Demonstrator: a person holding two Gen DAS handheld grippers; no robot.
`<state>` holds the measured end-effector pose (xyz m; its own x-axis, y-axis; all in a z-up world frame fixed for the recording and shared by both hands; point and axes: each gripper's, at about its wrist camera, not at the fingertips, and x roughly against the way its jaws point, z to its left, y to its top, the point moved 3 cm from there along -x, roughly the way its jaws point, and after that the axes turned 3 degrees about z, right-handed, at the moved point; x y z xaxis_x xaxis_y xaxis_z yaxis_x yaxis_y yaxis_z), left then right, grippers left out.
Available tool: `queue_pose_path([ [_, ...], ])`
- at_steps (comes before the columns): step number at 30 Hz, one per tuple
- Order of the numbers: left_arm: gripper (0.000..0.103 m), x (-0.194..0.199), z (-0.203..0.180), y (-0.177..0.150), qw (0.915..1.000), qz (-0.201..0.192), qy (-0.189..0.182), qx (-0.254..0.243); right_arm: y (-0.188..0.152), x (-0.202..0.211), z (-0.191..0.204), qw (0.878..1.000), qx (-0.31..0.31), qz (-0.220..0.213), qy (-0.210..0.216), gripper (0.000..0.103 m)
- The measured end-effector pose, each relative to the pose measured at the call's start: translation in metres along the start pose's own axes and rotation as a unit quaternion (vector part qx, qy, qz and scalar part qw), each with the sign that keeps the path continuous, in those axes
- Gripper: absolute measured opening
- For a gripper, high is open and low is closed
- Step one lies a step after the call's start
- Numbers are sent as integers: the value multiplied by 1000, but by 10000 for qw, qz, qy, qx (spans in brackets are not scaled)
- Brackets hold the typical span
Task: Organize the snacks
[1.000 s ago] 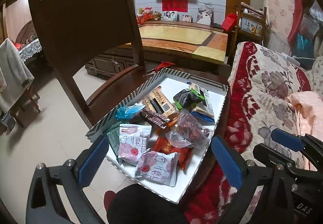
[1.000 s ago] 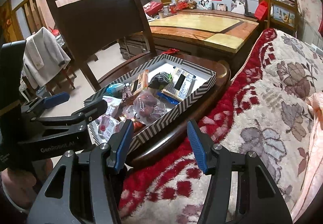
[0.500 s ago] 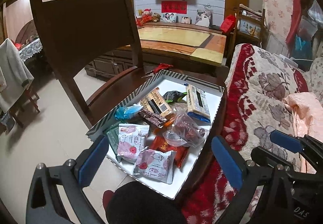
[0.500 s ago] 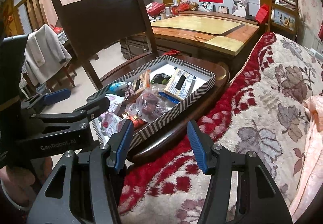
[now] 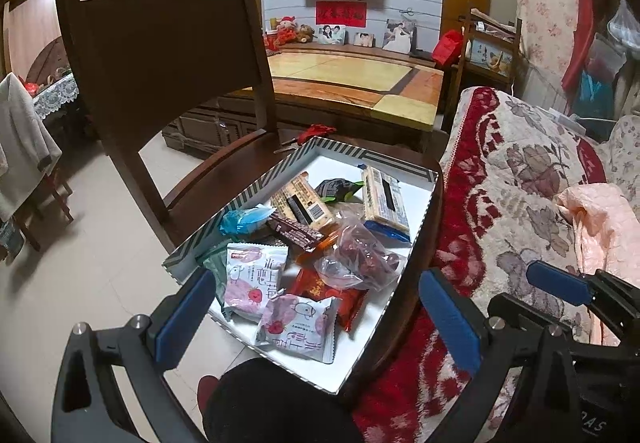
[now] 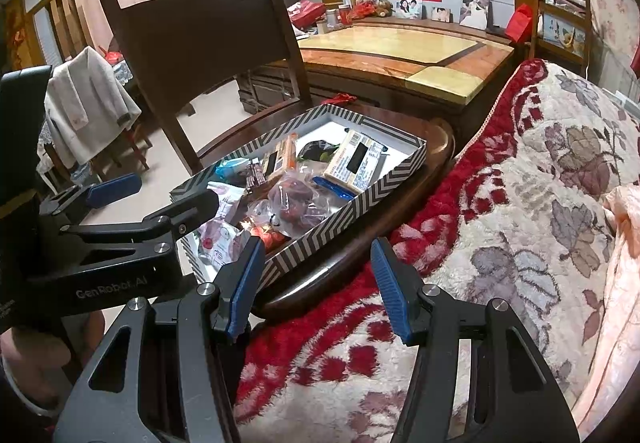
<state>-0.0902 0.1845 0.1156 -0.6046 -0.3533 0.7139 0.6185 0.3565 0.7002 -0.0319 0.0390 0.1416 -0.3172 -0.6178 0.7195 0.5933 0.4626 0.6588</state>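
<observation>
Both pairs of fingers are seen spread with nothing between them: the left gripper (image 5: pixel 312 307) is held wide above the near end of the box, and the right gripper (image 6: pixel 318 281) is parted more moderately over the red floral blanket (image 6: pixel 500 243), beside the chair.

Largest in view, the dark wooden chair (image 5: pixel 160 55) is found with the striped box (image 5: pixel 420 219) set on its seat. Inside the box a loose heap of snacks is seen – none of it sorted, as far as can be judged. A cream cracker pack (image 5: pixel 386 199) is laid toward the far right wall, a tan bar pack (image 5: pixel 304 199) beside it, and a clear bag of red fruit (image 5: pixel 360 261) is slumped in the middle. Nearer, two pink-and-white pouches (image 5: pixel 252 275) are overlapped on a red packet (image 5: pixel 320 289). A small blue wrapper (image 5: pixel 244 219) is tucked against the left wall, and a dark green wrapper (image 5: pixel 336 189) sits between the two packs.

No item is gripped, so the task is judged to be barely begun – every grouping or lining-up of the packets is left to be done.
</observation>
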Motion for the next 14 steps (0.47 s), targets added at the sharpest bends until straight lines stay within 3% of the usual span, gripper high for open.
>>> queue_pose_path([
  [9,103,2,-3,1,9997,-177,83,-132,-1,1,-3,10000,-33,-15,-10,55],
  [14,103,2,-18,3,9995,-161,-77,-275,-4,9,-12,9998,-145,-45,-94,55],
])
